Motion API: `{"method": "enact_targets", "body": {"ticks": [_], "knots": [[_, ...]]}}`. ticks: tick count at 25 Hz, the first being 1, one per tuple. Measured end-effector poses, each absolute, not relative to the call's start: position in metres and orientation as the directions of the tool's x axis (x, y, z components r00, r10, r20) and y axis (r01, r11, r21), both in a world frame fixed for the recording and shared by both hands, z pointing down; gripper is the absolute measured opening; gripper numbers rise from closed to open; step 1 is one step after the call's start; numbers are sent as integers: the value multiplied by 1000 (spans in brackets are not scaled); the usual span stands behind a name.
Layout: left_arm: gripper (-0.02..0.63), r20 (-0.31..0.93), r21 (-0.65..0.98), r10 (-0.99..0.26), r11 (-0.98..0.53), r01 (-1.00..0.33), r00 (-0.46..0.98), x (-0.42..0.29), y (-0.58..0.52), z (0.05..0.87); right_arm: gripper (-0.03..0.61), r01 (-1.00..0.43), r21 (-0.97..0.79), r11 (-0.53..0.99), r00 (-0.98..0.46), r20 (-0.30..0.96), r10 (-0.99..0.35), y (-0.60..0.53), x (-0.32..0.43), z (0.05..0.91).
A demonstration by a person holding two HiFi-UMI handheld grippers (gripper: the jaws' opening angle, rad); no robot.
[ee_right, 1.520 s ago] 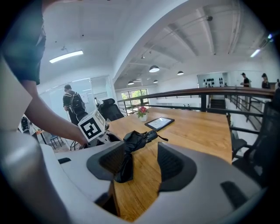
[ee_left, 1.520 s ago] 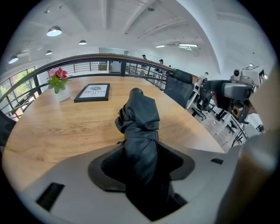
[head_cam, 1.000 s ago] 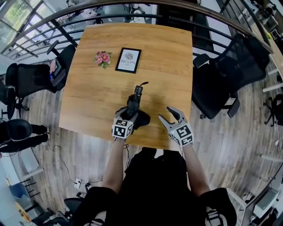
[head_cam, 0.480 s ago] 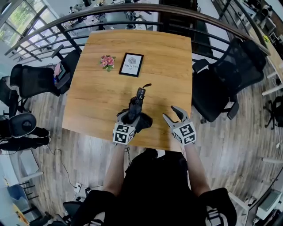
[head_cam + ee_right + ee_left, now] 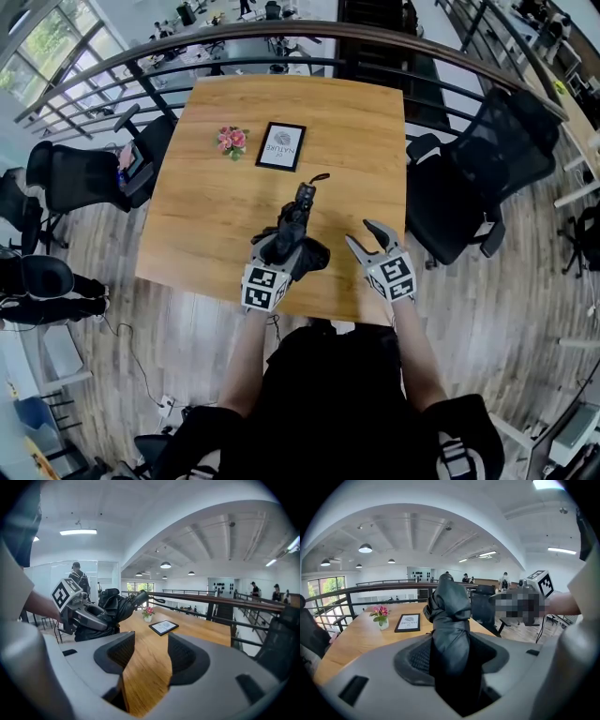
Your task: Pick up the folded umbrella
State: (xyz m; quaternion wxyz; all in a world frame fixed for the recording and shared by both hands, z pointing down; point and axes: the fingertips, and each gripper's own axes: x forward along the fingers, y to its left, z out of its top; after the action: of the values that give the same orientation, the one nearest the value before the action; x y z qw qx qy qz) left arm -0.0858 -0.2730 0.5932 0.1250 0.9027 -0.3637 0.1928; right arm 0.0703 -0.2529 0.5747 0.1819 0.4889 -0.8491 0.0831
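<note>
while the right hand-held gripper (image 5: 362, 235) gapes empty, folded umbrella (image 5: 298, 212) clamped in the left hand-held gripper (image 5: 279, 249)

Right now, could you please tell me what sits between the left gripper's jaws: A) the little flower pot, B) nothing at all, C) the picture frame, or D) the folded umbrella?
D: in the left gripper view, the left gripper has its jaws closed on the black folded umbrella.

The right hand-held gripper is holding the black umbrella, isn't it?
No, the left hand-held gripper holds the black umbrella; the left gripper view shows it clamped between its jaws. The right hand-held gripper is open and empty.
</note>
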Motion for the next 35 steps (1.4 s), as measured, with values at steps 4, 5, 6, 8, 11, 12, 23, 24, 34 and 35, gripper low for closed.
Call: {"method": "enact_targets", "body": {"ticks": [4,5,6,8,11,12,23,24,34,35], "knots": [[245,410,60,-626,-707,-704,663,-85,-278,576,229,-859,50,509,-456,377,-806,-257,69,570],[245,404,58,-631,-705,-707,662,-86,-279,573,229,-857,55,513,-458,375,-806,-258,67,568],[245,398,58,-635,-702,-709,662,-87,-280,570,229,-854,59,517,-461,374,-805,-259,66,566],[245,390,58,-641,-700,-712,661,-89,-280,566,229,-851,66,521,-464,368,-806,-261,65,561],[245,384,44,-649,-698,-715,657,-92,-280,560,229,-850,68,522,-468,358,-808,-265,65,555],[245,382,43,-650,-697,-716,657,-93,-280,558,229,-850,69,523,-469,356,-809,-266,64,553],[247,374,31,-671,-680,-732,640,-113,-275,548,220,-838,78,540,-484,351,-802,-271,53,545],[246,375,29,-674,-678,-735,636,-115,-275,548,219,-836,80,543,-487,348,-801,-271,52,544],[247,374,16,-686,-668,-744,624,-123,-277,543,219,-825,84,559,-500,355,-790,-275,44,545],[247,373,16,-687,-667,-745,624,-123,-278,543,219,-824,84,560,-500,354,-790,-276,45,545]]}}
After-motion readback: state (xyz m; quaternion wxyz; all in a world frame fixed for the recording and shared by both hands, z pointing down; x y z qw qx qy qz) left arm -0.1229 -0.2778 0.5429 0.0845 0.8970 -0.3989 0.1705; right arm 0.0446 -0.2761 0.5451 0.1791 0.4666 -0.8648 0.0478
